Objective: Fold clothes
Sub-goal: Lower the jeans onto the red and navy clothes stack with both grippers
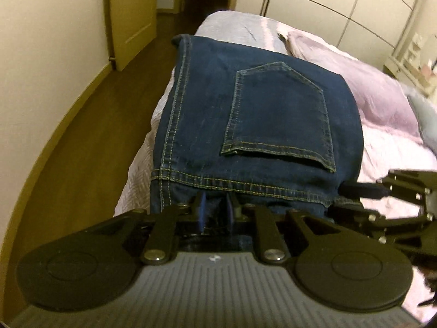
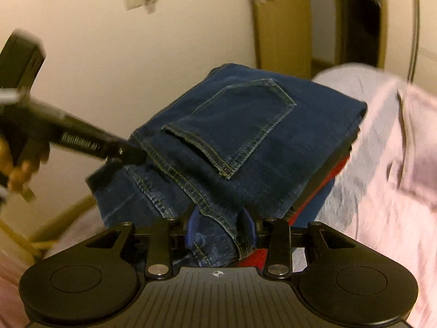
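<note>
The folded jeans (image 1: 245,114) lie on the bed (image 1: 396,153), near its edge beside the floor, on top of a red garment (image 2: 322,188). Both tongs grip the waistband end closest to the cameras: the left tongs (image 1: 215,213) are clamped on denim, the right tongs (image 2: 221,232) are clamped on a thicker bunch. The long axis of the jeans runs straight away from both tongs, so neither hand is nearer.

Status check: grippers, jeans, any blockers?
Left gripper and right gripper both clamped on near edge of folded jeans. Jeans on bed, pocket up. Nothing in the way.
</note>
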`<state>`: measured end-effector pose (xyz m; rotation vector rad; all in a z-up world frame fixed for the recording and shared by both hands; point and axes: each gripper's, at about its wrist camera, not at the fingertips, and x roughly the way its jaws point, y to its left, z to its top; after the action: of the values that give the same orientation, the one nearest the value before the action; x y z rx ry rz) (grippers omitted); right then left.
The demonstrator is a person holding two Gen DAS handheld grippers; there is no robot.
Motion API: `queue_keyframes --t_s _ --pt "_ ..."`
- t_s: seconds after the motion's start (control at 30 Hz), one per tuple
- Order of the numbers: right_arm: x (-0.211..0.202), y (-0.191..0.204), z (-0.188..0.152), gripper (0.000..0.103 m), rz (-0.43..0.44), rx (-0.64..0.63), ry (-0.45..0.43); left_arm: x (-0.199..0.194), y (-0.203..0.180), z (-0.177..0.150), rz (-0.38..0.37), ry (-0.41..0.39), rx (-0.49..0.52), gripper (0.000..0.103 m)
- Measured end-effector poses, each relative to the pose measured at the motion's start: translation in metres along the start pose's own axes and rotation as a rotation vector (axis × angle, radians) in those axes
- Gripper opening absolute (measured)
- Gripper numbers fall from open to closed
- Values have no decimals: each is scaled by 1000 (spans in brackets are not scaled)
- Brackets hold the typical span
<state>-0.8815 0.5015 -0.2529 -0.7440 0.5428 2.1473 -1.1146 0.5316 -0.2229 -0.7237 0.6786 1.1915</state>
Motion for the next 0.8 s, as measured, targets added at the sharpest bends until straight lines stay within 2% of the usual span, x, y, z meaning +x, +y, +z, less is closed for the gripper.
queue_keyframes --t_s 0.2,0.37,0.47,0.6,0.73,0.8 --pt "-8 0 19 39 -38 37 48 -16 -13 9 -14 -31 9 14" --pt "-35 8 21 39 -16 52 29 -37 -22 8 -60 -21 34 12" --pt "-34 15 15 39 -18 42 67 -31 -21 -1 -46 6 41 12" --pt "-29 20 16 39 -14 14 123 -21 -25 3 -19 30 1 12" --pt "-40 17 25 39 9 23 94 -33 -31 8 -21 15 22 12" --pt "-39 17 22 39 14 19 108 -33 -29 6 -20 21 15 12"
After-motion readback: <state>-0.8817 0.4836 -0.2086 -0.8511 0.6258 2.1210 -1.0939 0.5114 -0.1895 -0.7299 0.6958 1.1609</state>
